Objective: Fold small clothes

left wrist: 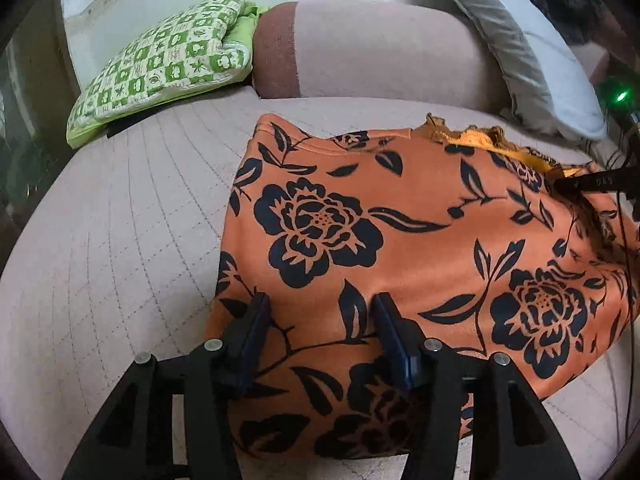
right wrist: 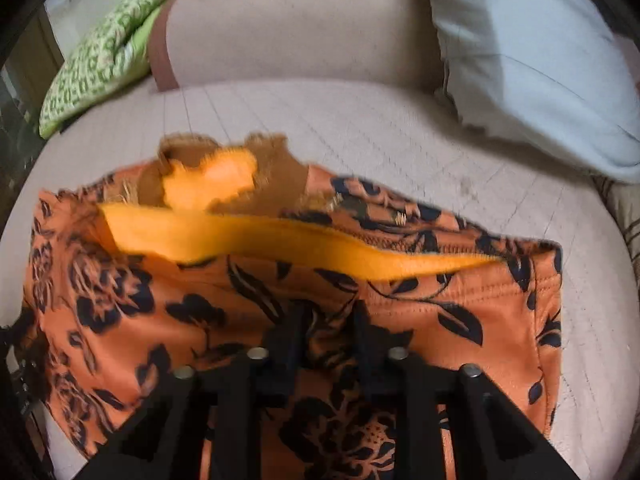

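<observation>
An orange garment with black flower print [left wrist: 400, 216] lies on the pale quilted sofa seat [left wrist: 120, 220]. My left gripper [left wrist: 322, 308] is open, its fingers resting on the garment's near edge with cloth flat between them. In the right wrist view the same garment [right wrist: 140, 300] shows its plain orange inside and a brown frilly trim [right wrist: 276, 176] at the far edge. My right gripper [right wrist: 328, 316] is nearly shut, with a bunch of the printed cloth pinched between its fingers. The right gripper's finger [left wrist: 588, 182] shows at the garment's right edge in the left wrist view.
A green and white checked cushion [left wrist: 160, 64] lies at the back left. The sofa's backrest [left wrist: 380, 48] runs behind the garment. A grey and white pillow [left wrist: 532, 52] leans at the back right. Cables [left wrist: 624, 240] hang at the far right.
</observation>
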Demonstrator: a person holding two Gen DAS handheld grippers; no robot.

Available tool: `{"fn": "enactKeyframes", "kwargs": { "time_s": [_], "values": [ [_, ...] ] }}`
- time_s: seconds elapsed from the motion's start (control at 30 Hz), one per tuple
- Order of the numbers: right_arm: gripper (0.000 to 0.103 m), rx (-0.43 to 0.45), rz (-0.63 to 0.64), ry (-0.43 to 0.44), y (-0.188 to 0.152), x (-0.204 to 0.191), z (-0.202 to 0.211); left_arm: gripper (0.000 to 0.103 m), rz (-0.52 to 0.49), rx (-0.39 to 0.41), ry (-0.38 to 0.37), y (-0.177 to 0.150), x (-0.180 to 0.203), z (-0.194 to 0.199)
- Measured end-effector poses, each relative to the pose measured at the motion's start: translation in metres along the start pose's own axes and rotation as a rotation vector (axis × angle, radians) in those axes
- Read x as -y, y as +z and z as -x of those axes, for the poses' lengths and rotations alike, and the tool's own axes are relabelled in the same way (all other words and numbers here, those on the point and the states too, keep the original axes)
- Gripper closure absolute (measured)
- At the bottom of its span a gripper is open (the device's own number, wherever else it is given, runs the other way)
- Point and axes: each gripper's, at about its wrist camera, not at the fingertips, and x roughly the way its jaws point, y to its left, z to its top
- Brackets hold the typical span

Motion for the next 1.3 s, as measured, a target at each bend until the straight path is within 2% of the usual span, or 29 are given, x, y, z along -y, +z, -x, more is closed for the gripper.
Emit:
{"fn": "enactKeyframes", "kwargs": {
  "time_s": [0.03, 0.1, 0.13, 0.17, 0.2, 0.27, 0.3, 0.33, 0.37, 0.43, 0.5, 0.6, 0.67, 0.73, 0.77, 0.8, 0.83, 0.9, 0.93, 1.0, 1.07, 1.1, 1.13, 1.17, 1.2, 1.27, 1.3],
  "values": [
    [0.098, 0.098, 0.008, -0.038, 0.006, -0.004, 0.022, 0.047, 0.005, -0.004, -0.002, -0.003, -0.001, 0.003],
    [0.098, 0.237, -0.098, -0.115, 0.012, 0.012, 0.040, 0.047, 0.017, -0.004, 0.000, -0.011, 0.000, 0.011],
    [0.090, 0.217, -0.147, -0.122, 0.013, 0.020, 0.030, 0.047, 0.014, -0.003, 0.005, -0.015, 0.001, 0.014],
    [0.078, 0.149, -0.158, -0.105, 0.014, 0.023, 0.016, 0.047, 0.009, -0.005, 0.010, -0.016, 0.001, 0.013],
    [0.078, 0.008, -0.153, -0.090, 0.012, 0.021, -0.007, 0.046, 0.004, -0.006, 0.012, -0.016, 0.002, 0.011],
    [0.075, 0.056, -0.083, -0.130, 0.007, 0.008, 0.000, 0.046, -0.001, -0.005, 0.011, -0.014, 0.001, 0.010],
    [0.068, 0.090, -0.064, -0.138, 0.007, 0.001, 0.008, 0.046, 0.004, -0.008, 0.005, -0.013, 0.000, 0.010],
    [0.034, 0.105, -0.079, -0.132, 0.008, -0.001, 0.015, 0.046, 0.010, -0.013, -0.001, -0.012, -0.001, 0.010],
    [0.022, 0.142, -0.100, -0.119, 0.008, -0.004, 0.025, 0.046, 0.017, -0.014, -0.006, -0.011, -0.003, 0.010],
    [0.022, 0.249, -0.105, -0.086, 0.007, -0.013, 0.056, 0.046, 0.032, -0.010, -0.010, -0.009, -0.006, 0.011],
    [0.022, 0.301, -0.122, -0.025, 0.000, -0.019, 0.078, 0.046, 0.043, 0.003, 0.012, -0.008, -0.008, 0.014],
    [0.022, 0.316, -0.144, 0.174, -0.028, -0.030, 0.097, 0.046, 0.076, 0.008, 0.030, -0.007, -0.016, 0.016],
    [0.022, 0.258, -0.139, 0.251, -0.043, -0.039, 0.090, 0.044, 0.074, -0.025, 0.039, -0.008, -0.017, 0.008],
    [0.022, 0.094, -0.161, 0.196, -0.047, -0.025, 0.034, 0.042, 0.072, -0.019, 0.055, -0.008, -0.017, 0.008],
    [0.022, -0.035, -0.195, 0.164, -0.046, -0.011, -0.001, 0.040, 0.072, -0.017, 0.063, -0.007, -0.017, 0.008],
    [0.022, -0.060, -0.230, 0.166, -0.047, -0.001, -0.011, 0.039, 0.081, -0.013, 0.065, -0.006, -0.018, 0.009],
    [0.022, 0.025, -0.292, 0.204, -0.042, 0.008, 0.002, 0.039, 0.093, -0.010, 0.073, -0.006, -0.020, 0.009],
    [0.022, 0.144, -0.322, 0.270, -0.037, 0.009, 0.035, 0.039, 0.116, 0.013, 0.094, -0.004, -0.026, 0.013],
    [0.022, 0.205, -0.319, 0.276, -0.039, 0.009, 0.052, 0.039, 0.132, 0.032, 0.113, -0.002, -0.029, 0.018],
    [0.021, 0.261, -0.327, 0.273, -0.046, 0.010, 0.071, 0.039, 0.171, 0.089, 0.101, 0.002, -0.034, 0.031],
    [0.017, 0.243, -0.329, 0.258, -0.050, 0.017, 0.062, 0.037, 0.174, 0.171, 0.055, 0.002, -0.031, 0.046],
    [0.014, 0.161, -0.346, 0.209, -0.051, 0.029, 0.033, 0.031, 0.117, 0.171, 0.070, 0.001, -0.021, 0.045],
    [0.013, 0.065, -0.368, 0.187, -0.048, 0.043, 0.005, 0.030, 0.069, 0.127, 0.097, 0.001, -0.015, 0.035],
    [0.013, 0.025, -0.400, 0.217, -0.049, 0.055, -0.011, 0.030, 0.042, 0.050, 0.113, -0.001, -0.011, 0.018],
    [0.013, 0.076, -0.432, 0.240, -0.044, 0.061, -0.004, 0.027, 0.073, -0.037, 0.089, -0.005, -0.016, 0.001],
    [0.013, 0.131, -0.464, 0.257, -0.031, 0.061, 0.022, 0.024, 0.213, -0.038, 0.035, -0.007, -0.039, -0.003],
    [0.013, 0.193, -0.458, 0.261, -0.028, 0.060, 0.042, 0.024, 0.244, -0.034, 0.061, -0.004, -0.047, -0.002]
  ]
}}
